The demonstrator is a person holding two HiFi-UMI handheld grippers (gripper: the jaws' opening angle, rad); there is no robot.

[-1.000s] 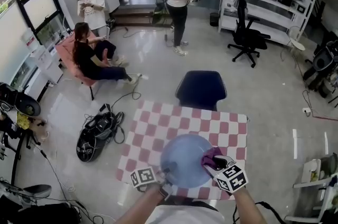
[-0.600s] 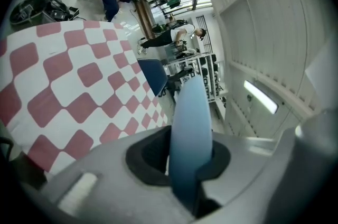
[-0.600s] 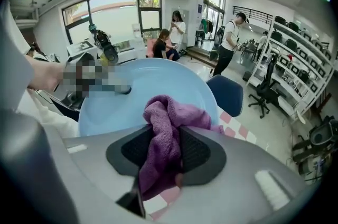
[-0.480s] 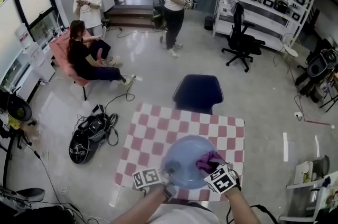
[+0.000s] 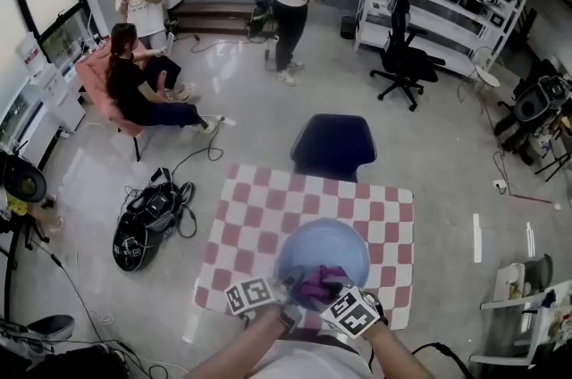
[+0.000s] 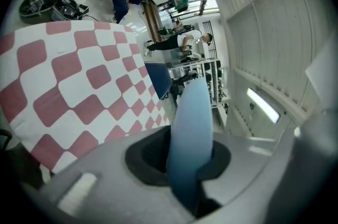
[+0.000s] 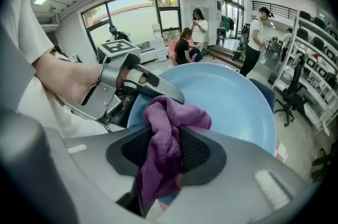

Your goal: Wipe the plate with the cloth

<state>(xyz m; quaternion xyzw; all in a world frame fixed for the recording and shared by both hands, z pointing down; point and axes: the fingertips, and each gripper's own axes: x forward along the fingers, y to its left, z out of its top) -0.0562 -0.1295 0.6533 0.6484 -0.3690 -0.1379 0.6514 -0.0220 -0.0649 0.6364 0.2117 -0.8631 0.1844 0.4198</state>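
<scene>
Well, starting at our left, the left gripper (image 5: 284,295) is clamped on the near rim of the plate (image 5: 322,245). In the left gripper view, the jaws pinch the pale blue edge of the plate (image 6: 191,122), which stands up thin between them. The plate is over the near side of the checked table (image 5: 255,216). We cannot tell from the head view whether it rests flat there or is tipped up.

We judge the plate to be stiff and smooth (probably slick under a pad), so the rim is the only sensible place to hold it. A pinch at one point on the rim may let it swivel when we press on it, so we want a firm bite and a light wiping stroke.

Moving right, the purple cloth (image 5: 313,286) lies on the near part of the plate's inside, just beside the left gripper's tips. It looks soft, light and nubbly, and it bunches easily, so we take it by the middle of the bunch and leave a loose fold free to rub.

Furthest right, the right gripper (image 5: 332,295) has its jaws closed on the cloth (image 7: 165,136), with a fold spilling over onto the plate (image 7: 232,101).
</scene>
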